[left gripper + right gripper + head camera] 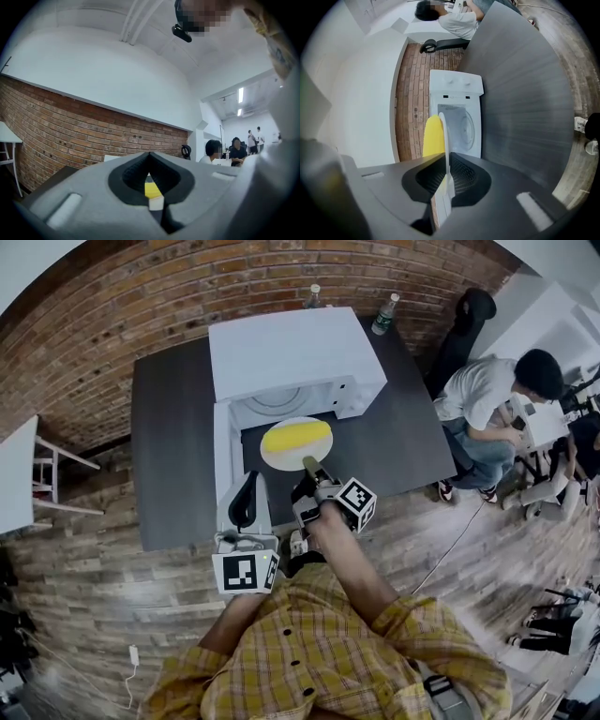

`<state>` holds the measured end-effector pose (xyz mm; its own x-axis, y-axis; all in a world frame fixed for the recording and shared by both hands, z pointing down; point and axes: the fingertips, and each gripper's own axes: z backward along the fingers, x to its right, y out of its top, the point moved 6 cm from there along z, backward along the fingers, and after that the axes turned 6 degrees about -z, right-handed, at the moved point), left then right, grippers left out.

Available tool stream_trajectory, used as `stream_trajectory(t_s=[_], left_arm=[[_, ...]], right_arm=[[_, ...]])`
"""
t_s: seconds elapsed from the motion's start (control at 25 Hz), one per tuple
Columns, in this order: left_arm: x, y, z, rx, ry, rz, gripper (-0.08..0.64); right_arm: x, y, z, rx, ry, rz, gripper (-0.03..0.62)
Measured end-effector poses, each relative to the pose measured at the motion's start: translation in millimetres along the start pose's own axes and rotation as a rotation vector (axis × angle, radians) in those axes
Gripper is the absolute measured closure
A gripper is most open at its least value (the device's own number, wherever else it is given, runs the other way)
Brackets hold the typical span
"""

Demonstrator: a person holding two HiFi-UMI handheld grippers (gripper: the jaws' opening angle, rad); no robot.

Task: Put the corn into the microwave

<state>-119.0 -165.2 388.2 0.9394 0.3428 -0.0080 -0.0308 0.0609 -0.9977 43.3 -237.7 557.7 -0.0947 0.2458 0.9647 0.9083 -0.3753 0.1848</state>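
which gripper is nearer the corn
Right. The right gripper clamps the plate rim beside the corn; the left gripper sits farther off, by the open microwave door.

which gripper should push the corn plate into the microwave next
Right. The right gripper has its jaws shut on the rim of the round white plate carrying the yellow corn cob, just before the open white microwave. The left gripper holds nothing and sits farther back.
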Motion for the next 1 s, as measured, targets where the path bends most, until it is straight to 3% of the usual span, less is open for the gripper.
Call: stream_trajectory(t_s=[1.0], left_arm=[[0, -21, -72, -0.055, 0.005, -0.012, 0.563]], right_arm=[[52, 52, -100, -0.007, -0.082, -0.007, 0.56]])
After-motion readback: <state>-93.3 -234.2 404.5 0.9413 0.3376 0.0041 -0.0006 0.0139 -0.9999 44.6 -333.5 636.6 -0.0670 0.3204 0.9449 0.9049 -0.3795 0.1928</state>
